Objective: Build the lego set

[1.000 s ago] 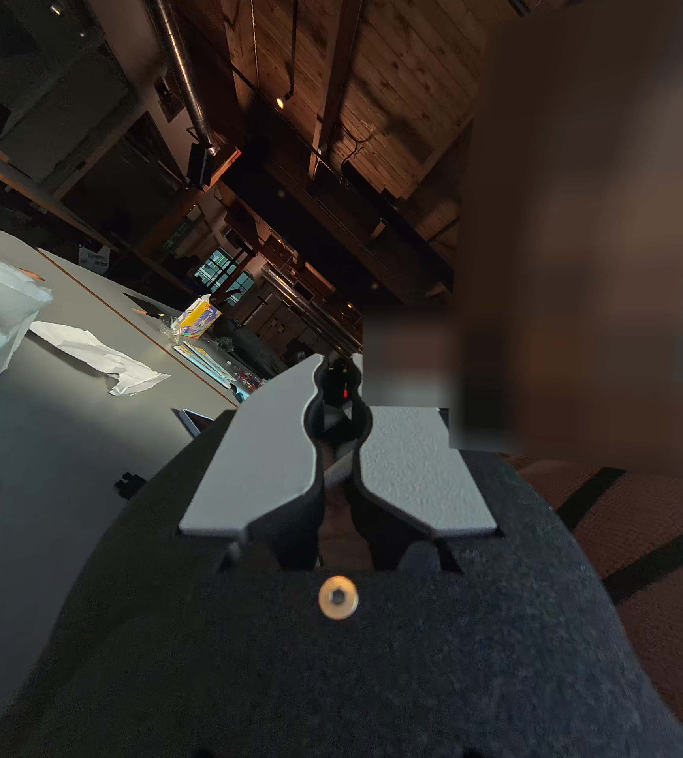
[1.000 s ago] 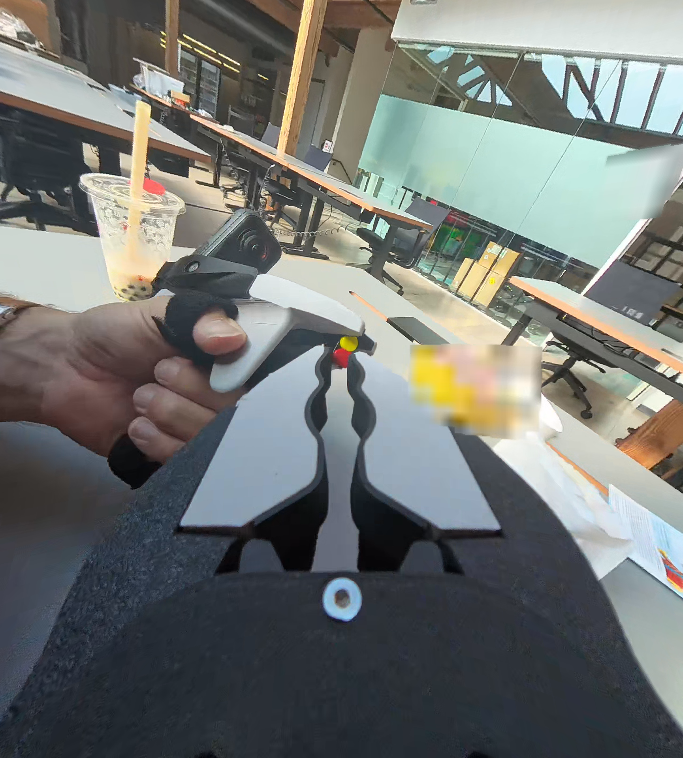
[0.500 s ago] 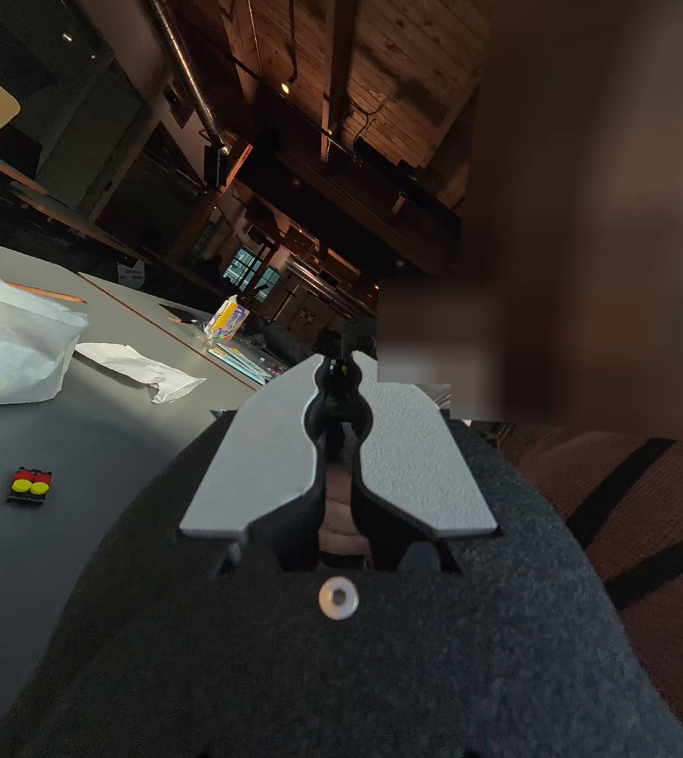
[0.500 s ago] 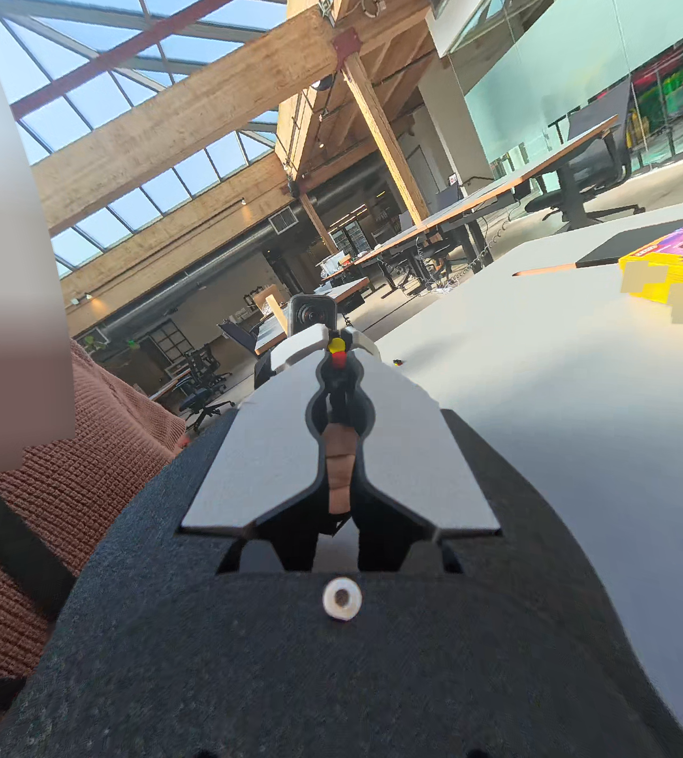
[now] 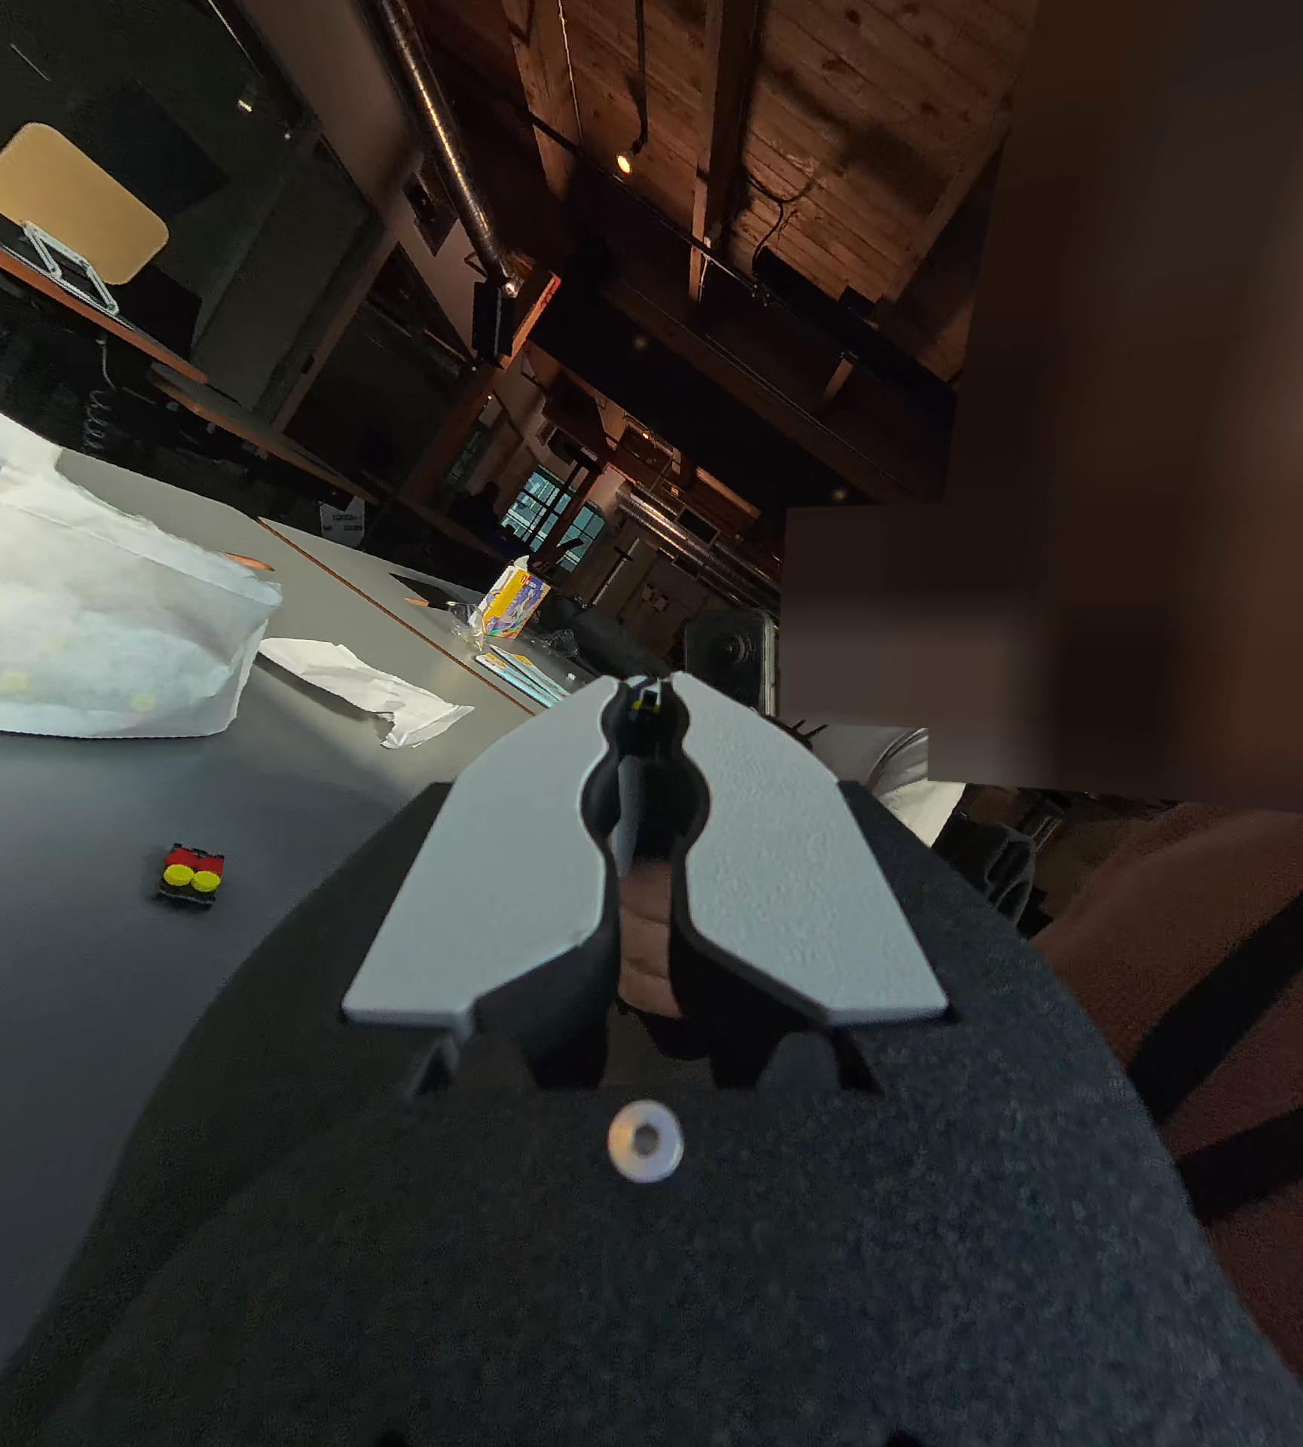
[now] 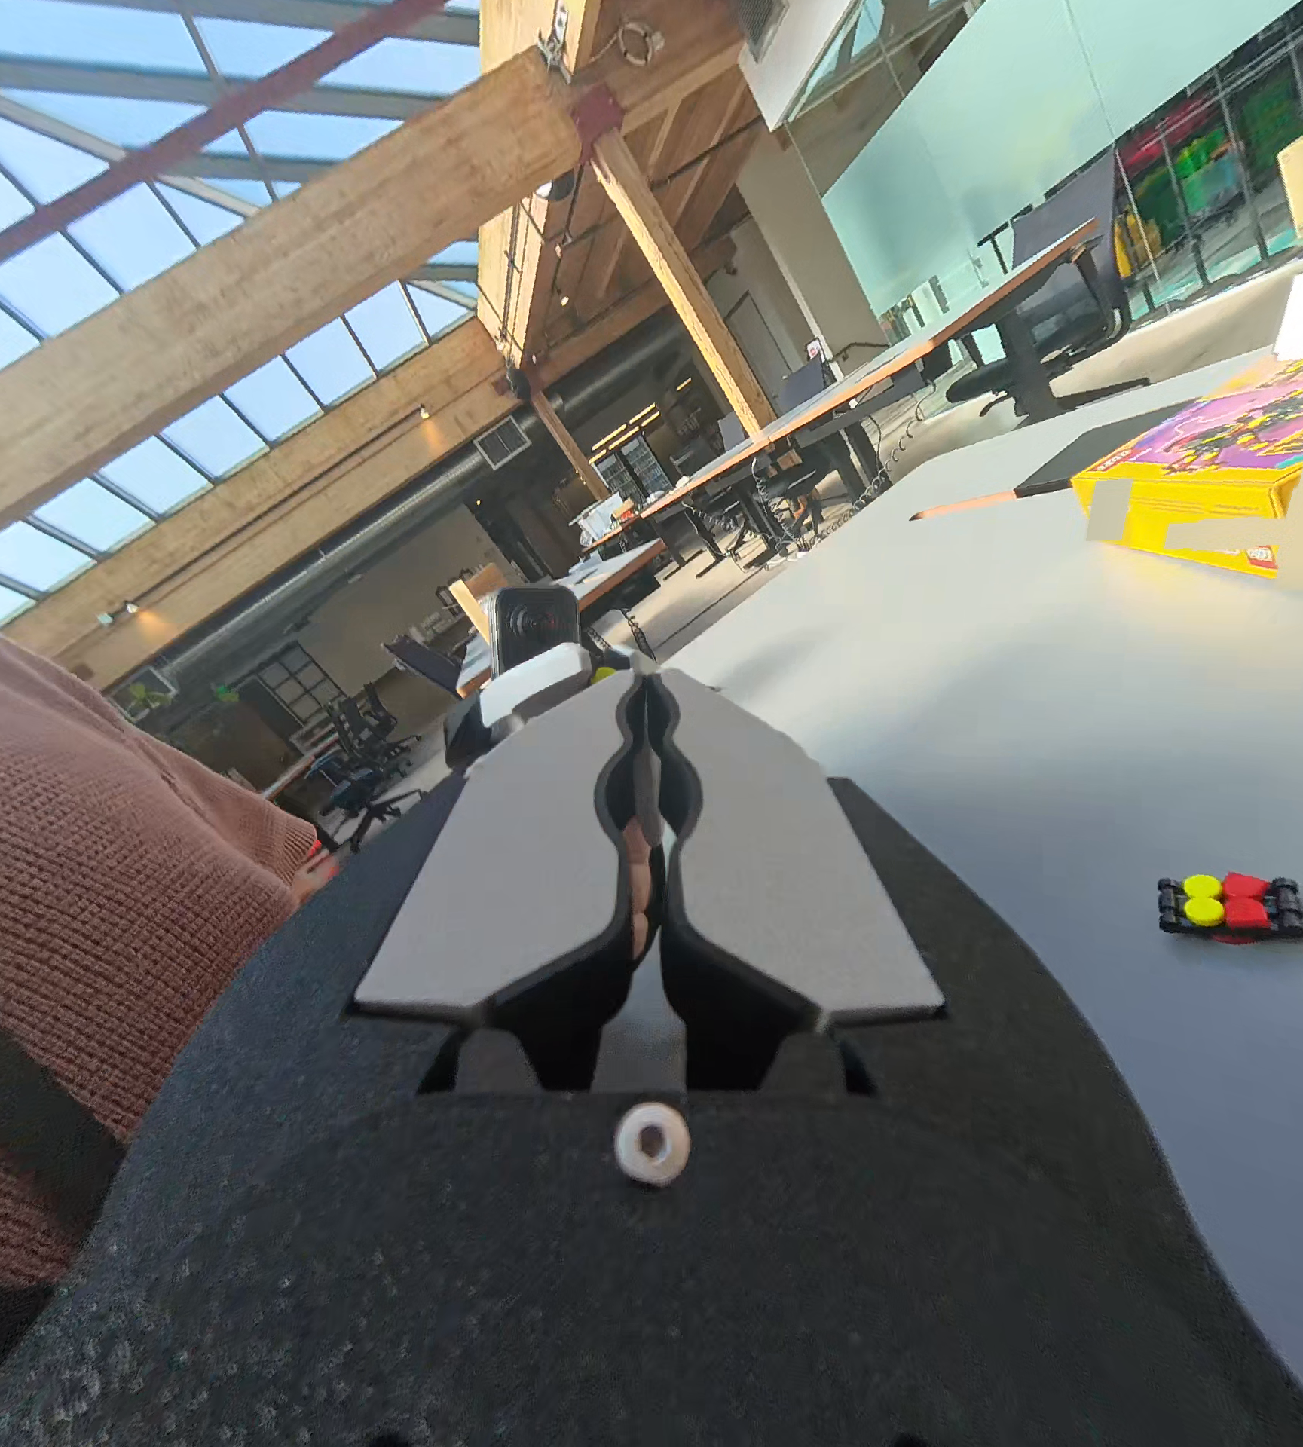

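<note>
Grey desk [image 6: 1024,705] under a timber-and-glass roof carries the half-built lego car [image 6: 1231,914], lying well apart from both tools, with the yellow box [image 6: 1212,501] and a white paper bag [image 5: 84,626] farther off. Both grippers are raised and meet tip to tip: the left gripper [image 5: 646,697] has its fingers nearly pressed together, pinching a tiny black-and-yellow piece [image 5: 644,702], while the right gripper [image 6: 644,685] looks pressed together, on what I cannot tell. Likely a small sub-part is being joined in the air; next it should go down onto the car, squarely aligned.

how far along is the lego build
Done: one small subassembly, black with yellow and red pieces, sits alone on the table. In hand: the left hand-held gripper and right hand-held gripper meet tip to tip around a tiny yellow piece. Left: the white bag holds more pieces.
</note>
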Available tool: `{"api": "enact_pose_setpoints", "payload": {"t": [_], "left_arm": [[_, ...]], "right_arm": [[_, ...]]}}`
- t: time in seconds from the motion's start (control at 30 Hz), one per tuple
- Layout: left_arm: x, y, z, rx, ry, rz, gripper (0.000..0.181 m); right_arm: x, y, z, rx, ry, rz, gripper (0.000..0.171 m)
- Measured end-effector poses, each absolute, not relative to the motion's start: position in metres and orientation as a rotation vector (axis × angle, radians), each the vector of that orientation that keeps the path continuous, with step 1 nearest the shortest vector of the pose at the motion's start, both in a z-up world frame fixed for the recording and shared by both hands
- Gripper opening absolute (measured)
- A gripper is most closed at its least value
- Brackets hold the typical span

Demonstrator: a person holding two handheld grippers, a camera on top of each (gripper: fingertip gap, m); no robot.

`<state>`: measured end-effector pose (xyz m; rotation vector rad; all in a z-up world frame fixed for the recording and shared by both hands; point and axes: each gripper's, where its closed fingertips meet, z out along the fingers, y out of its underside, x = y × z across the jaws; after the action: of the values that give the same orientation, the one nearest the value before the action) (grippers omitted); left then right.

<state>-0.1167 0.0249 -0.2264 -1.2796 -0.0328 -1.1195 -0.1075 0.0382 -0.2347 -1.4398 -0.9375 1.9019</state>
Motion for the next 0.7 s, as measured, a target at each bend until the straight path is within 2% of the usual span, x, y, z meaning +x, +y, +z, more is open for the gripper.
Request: {"api": "enact_pose_setpoints", "payload": {"t": [0.17,0.43,0.57,0.7], "left_arm": [[-0.110,0.025,-0.224,-1.287,0.005,-1.166,0.006],[-0.109,0.025,-0.225,-1.293,0.026,-1.156,0.007],[-0.110,0.026,-0.220,-1.263,-0.014,-1.142,0.007],[-0.110,0.029,-0.226,-1.242,-0.125,-1.215,0.007]], "right_arm": [[-0.113,0.020,-0.237,-1.394,-1.185,1.804,0.010],[-0.115,0.017,-0.236,-1.415,-1.170,1.877,0.007],[-0.115,0.021,-0.227,-1.417,-1.001,1.975,0.006],[-0.115,0.024,-0.232,-1.384,-1.019,1.772,0.006]]}}
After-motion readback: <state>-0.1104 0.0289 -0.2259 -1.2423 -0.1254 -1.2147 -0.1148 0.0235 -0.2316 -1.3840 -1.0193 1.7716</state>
